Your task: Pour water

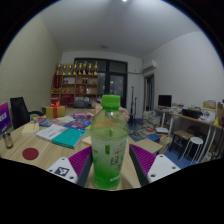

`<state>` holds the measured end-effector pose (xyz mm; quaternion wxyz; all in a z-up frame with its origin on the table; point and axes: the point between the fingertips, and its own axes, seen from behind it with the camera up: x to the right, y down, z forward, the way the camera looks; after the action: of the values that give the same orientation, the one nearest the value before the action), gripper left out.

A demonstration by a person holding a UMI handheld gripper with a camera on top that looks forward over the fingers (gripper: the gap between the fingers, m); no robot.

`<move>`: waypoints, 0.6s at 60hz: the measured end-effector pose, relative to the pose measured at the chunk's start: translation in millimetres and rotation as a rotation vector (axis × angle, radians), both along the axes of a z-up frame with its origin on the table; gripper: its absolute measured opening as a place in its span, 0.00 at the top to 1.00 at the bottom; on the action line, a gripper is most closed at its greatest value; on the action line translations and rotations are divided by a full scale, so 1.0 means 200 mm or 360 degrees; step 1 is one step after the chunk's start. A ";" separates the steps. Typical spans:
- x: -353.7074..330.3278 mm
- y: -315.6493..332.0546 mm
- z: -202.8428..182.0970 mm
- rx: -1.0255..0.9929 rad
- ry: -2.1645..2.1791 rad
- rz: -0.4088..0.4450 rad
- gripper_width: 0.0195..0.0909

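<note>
While my gripper (110, 160) clamps the green bottle (109, 143) upright above the table (60, 150), I should tip it slowly, keeping both pads squeezed firmly.

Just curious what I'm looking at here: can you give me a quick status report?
Gripper shut on green bottle, held upright, cap on. No pouring yet. Cluttered table beyond; no cup identified.

From my remote station: a white-walled office under a bright ceiling. A wooden table (45, 150) strewn with books and papers anchors the scene. Behind it stands a shelf unit (78, 82) lined with bottles, beside a dark doorway (117, 80). Right of the table, desks (190, 122) carry monitors.
</note>
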<state>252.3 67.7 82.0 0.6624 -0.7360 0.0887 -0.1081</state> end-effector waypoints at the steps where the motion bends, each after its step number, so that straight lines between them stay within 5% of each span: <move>1: 0.00 0.01 -0.01 -0.0005 0.0011 0.0000 0.28; 5: 0.00 0.03 -0.05 -0.0019 0.0061 -0.0002 0.57; 25: -0.08 0.00 -0.01 -0.0028 -0.0067 0.0025 0.65; 36: -0.53 -0.03 0.29 0.0081 -0.0523 0.0173 0.73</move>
<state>146.7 62.0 140.9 0.6913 -0.6950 -0.0580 -0.1889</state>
